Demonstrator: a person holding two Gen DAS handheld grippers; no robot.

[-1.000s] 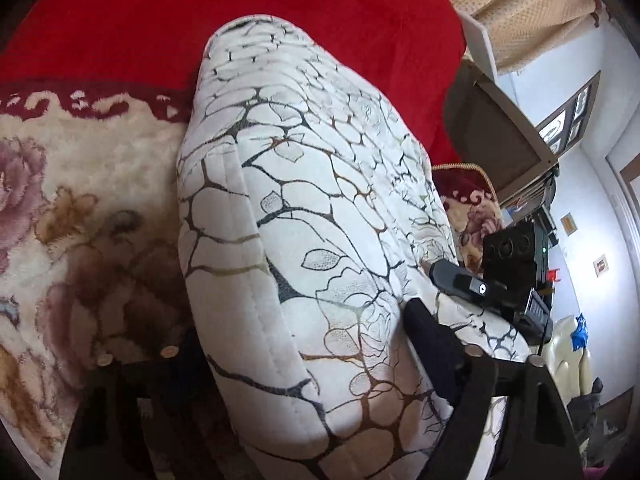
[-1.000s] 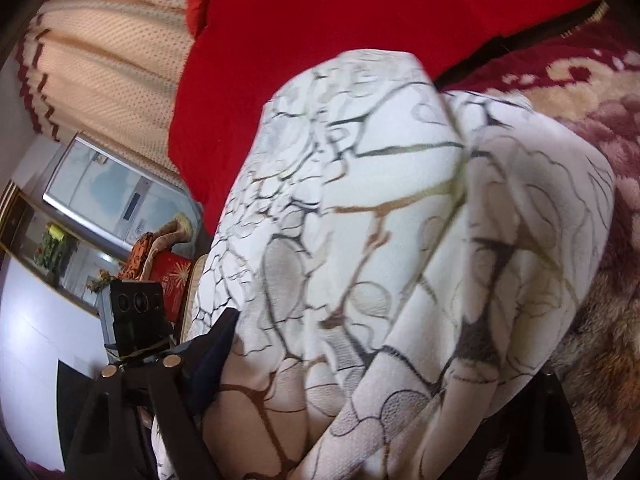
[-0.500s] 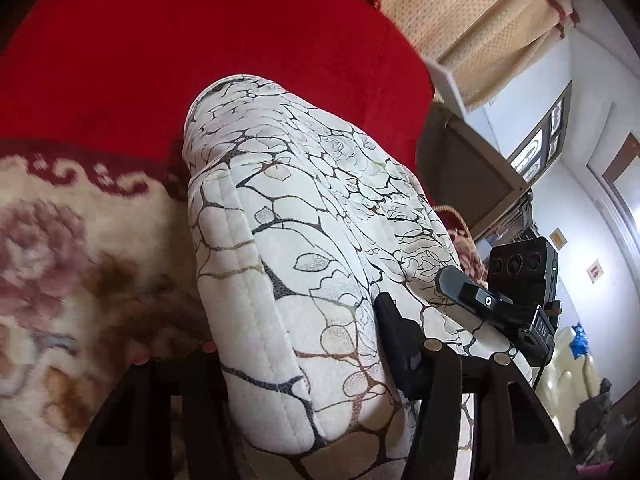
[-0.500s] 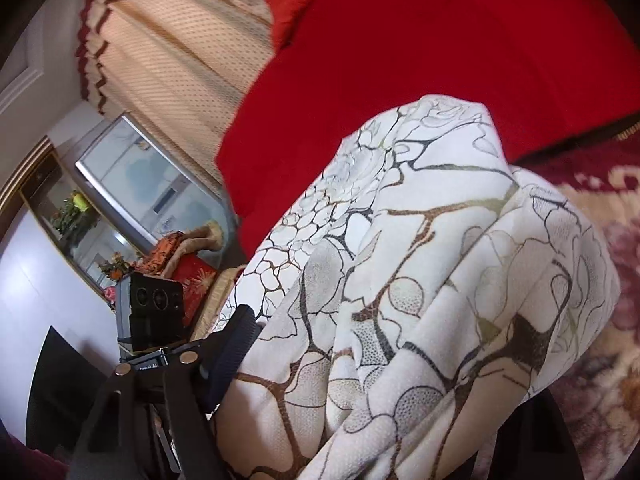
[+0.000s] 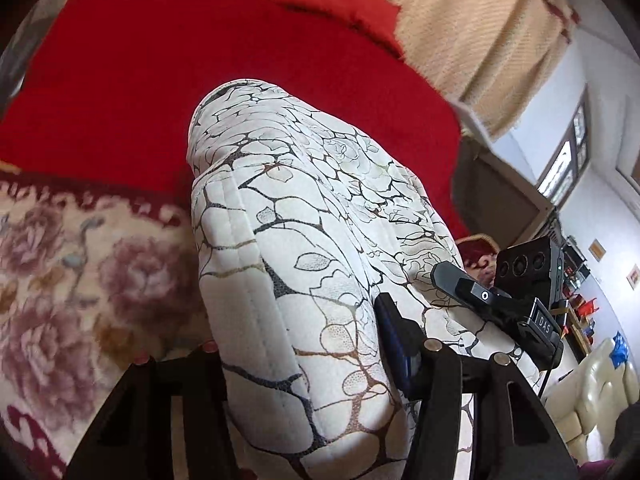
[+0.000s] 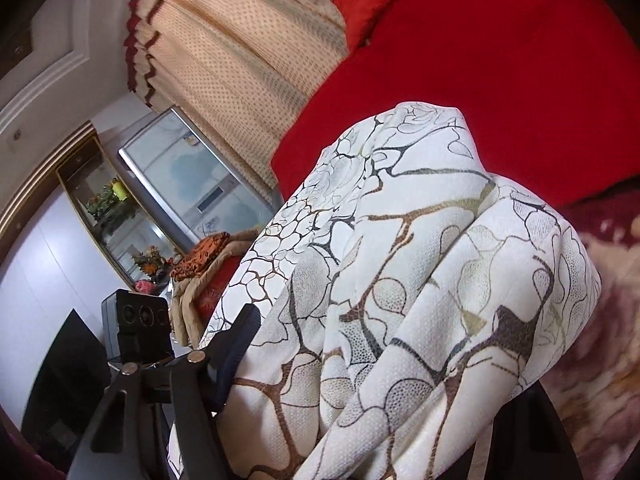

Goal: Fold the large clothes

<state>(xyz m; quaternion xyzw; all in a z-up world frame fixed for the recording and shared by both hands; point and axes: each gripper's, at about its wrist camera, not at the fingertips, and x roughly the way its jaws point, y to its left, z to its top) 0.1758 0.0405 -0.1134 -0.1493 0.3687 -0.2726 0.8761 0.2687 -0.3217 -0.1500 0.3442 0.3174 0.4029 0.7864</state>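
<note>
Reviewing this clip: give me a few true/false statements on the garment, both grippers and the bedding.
1. The white garment with a dark branching print sits between the left gripper's fingers. True.
2. The right gripper is empty. False: the same garment fills it.
3. The plain blanket behind the garment is blue. False: it is red.
4. A floral plush blanket lies under the garment. True.
5. The garment lies flat. False: it is bunched and lifted.

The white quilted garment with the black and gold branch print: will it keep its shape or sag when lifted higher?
The white quilted garment probably sags: it drapes in soft rounded folds between the left gripper and right gripper. Its thick stitched edge suggests padding, so likely some weight. The textured weave looks unlikely to slip.
</note>
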